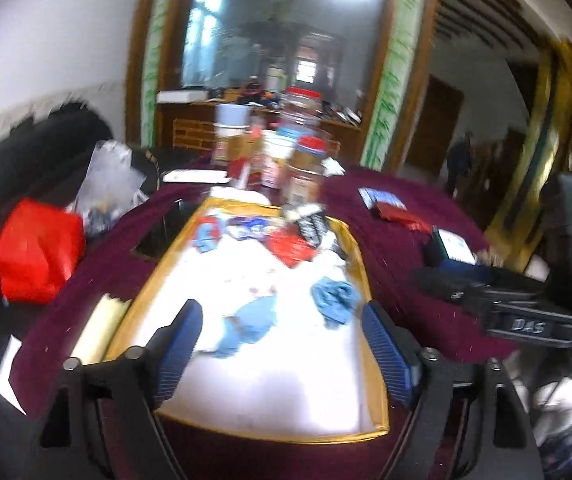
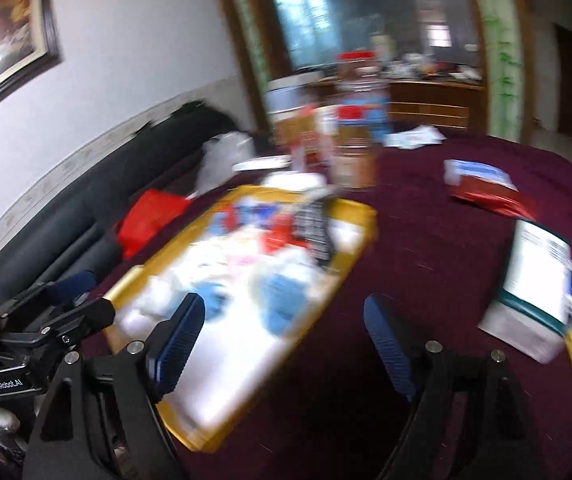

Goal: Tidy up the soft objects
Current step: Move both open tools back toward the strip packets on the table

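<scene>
In the left wrist view the left gripper (image 1: 281,332) stands spread, nothing between its ribbed blue pads (image 1: 179,344); just ahead of it two soft blue cloth pieces lie on the white, gold-rimmed tray (image 1: 378,428), a flat blue cloth (image 1: 249,326) between the fingers' lines and a crumpled blue cloth (image 1: 336,298) nearer the right finger, apart from each other; farther ahead sit red and blue packets and jars, blurred; the right gripper's black body (image 1: 526,320) shows off to the right over the maroon, fuzzy worktop (image 1: 406,240). The likely risk: a pinch on thin limp fabric could scrape the slick tray and catch only an edge, so the cloth droops or slips out.

In the right wrist view the right gripper (image 2: 283,340) is likewise spread and empty; the blue cloths (image 2: 281,300) lie ahead, towards its left finger, heavily smeared by blur; a rigid white box (image 2: 534,280) stands ahead to the right, and a wide swing could knock it over.
</scene>
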